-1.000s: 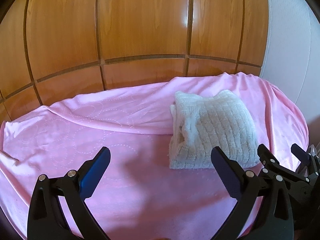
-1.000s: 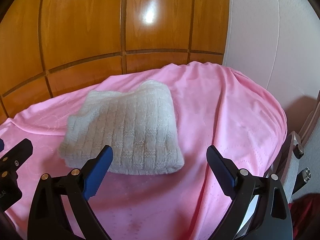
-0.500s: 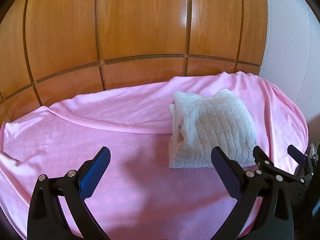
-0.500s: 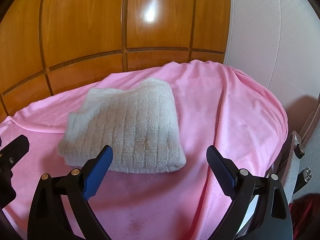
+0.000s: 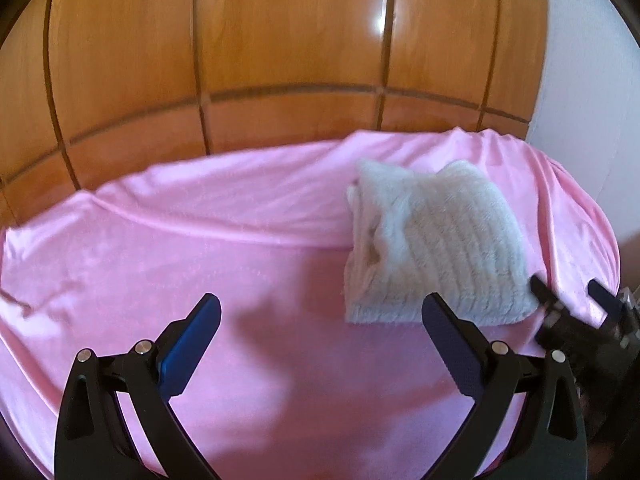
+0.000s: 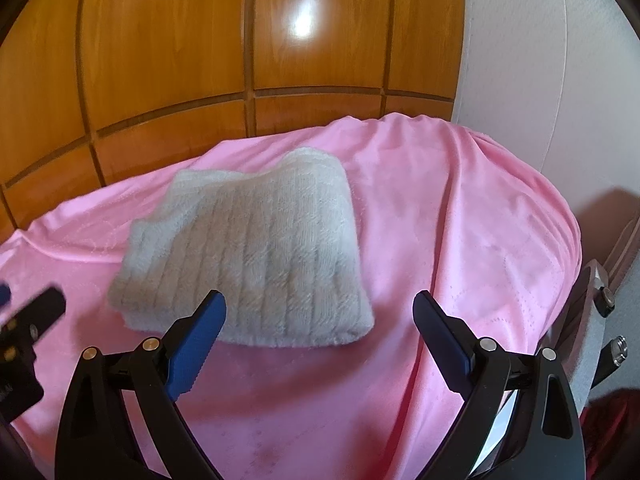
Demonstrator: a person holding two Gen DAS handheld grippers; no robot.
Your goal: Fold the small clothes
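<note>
A white ribbed knit garment (image 5: 436, 248) lies folded into a thick rectangle on the pink blanket (image 5: 200, 240). My left gripper (image 5: 320, 316) hangs open over bare blanket, with the garment ahead and to its right. In the right wrist view the same garment (image 6: 256, 248) lies just beyond my open right gripper (image 6: 320, 312), nearer its left finger (image 6: 196, 336). Neither gripper holds anything. The right gripper's black tips (image 5: 572, 300) show at the left view's right edge, and the left gripper's tip (image 6: 36, 308) at the right view's left edge.
Glossy wooden panels (image 5: 280, 48) rise behind the blanket-covered surface. A white wall (image 6: 540, 52) stands to the right. The blanket drops off the right edge (image 6: 560, 240), where metal parts (image 6: 604, 300) and something dark red (image 6: 616, 432) show.
Both grippers have drawn back slightly from the garment and stay open. The right gripper has slid toward the left view's edge. The folded garment has not moved.
</note>
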